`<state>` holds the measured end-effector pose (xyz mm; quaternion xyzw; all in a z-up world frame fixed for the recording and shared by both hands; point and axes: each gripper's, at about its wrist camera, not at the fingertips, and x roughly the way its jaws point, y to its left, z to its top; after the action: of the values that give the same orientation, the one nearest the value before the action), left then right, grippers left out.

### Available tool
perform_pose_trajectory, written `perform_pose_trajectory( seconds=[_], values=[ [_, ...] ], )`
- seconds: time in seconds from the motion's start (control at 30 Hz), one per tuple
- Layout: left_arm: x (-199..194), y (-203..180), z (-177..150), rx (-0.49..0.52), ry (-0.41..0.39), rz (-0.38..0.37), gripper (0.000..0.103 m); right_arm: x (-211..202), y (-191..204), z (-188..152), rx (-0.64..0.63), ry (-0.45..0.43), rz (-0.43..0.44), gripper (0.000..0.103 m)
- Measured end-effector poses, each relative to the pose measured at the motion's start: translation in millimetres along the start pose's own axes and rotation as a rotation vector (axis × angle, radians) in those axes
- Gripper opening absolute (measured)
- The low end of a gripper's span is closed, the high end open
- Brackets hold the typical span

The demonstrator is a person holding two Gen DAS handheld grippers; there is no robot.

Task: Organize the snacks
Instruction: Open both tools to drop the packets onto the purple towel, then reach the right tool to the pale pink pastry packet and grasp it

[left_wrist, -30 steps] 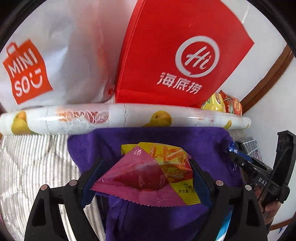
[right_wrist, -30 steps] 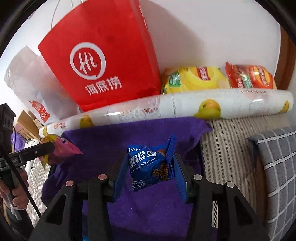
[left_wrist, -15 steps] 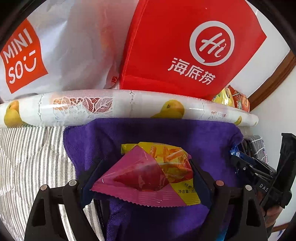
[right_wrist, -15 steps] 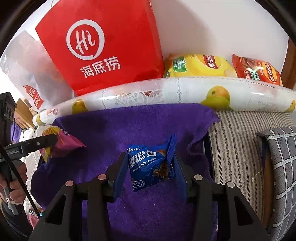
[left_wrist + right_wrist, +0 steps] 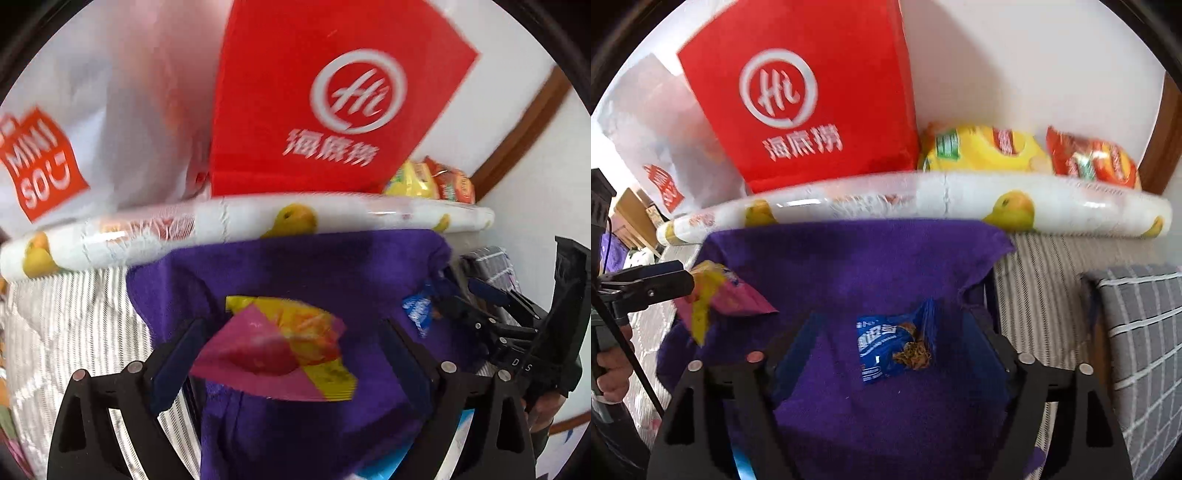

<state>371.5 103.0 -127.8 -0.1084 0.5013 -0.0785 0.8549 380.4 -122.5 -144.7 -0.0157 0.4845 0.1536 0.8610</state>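
Both grippers opening: left gripper (image 5: 291, 354) around the pink packet (image 5: 273, 354), pads apparently clear; right gripper (image 5: 901, 343) apart from the blue packet (image 5: 894, 343). Both dropped mid-towel (image 5: 849, 258). Still unsorted: chips (image 5: 982, 151) beyond the far edge.

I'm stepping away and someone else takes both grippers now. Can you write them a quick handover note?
Left gripper: jaws opening, pink-and-yellow snack packet between them, no longer pinched.
Right gripper: jaws opening, blue cookie packet lies loose between them on the purple towel.
Done: both packets brought to the towel.
Elsewhere: yellow chip bag and red chip bag sit behind the fruit-print roll, beside the red paper bag.
Left: back both grippers off; whether more snacks need sorting is not visible.
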Motion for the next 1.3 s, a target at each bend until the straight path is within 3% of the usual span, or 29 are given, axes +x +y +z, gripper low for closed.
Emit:
perform_pose_trajectory(
  seconds=[0.13,0.4,0.6,0.73,0.93,1.2,1.3],
  values=[
    [-27.6,-15.2,-1.2,0.034,-0.031,-0.013,0.096,-29.2,6.3,-1.4,0.017,-0.038,-0.028,0.090],
    [-84.9,-39.8,-29.6,0.109,-0.091,-0.051,0.096,-88.4,25.2,-23.7,0.017,-0.072,-0.208,0.090],
    [-120.0,-37.2,-63.0,0.090,-0.129,-0.050,0.095,-132.9,28.5,-57.6,0.047,-0.138,-0.187,0.090],
    [-141.8,-33.4,-90.5,0.078,-0.143,-0.026,0.094,-153.3,24.9,-79.9,0.100,-0.155,-0.245,0.090],
    [-161.5,-27.1,-123.8,0.061,-0.164,0.036,0.094,-171.3,20.3,-119.4,0.153,-0.138,-0.157,0.090],
    [-160.3,-16.5,-159.4,-0.010,-0.130,0.015,0.093,-179.8,34.3,-180.1,0.124,-0.106,-0.075,0.088],
    [-157.5,-15.0,-172.0,-0.028,-0.120,0.012,0.093,-173.4,38.6,-199.6,0.125,-0.069,-0.043,0.080]
  ],
)
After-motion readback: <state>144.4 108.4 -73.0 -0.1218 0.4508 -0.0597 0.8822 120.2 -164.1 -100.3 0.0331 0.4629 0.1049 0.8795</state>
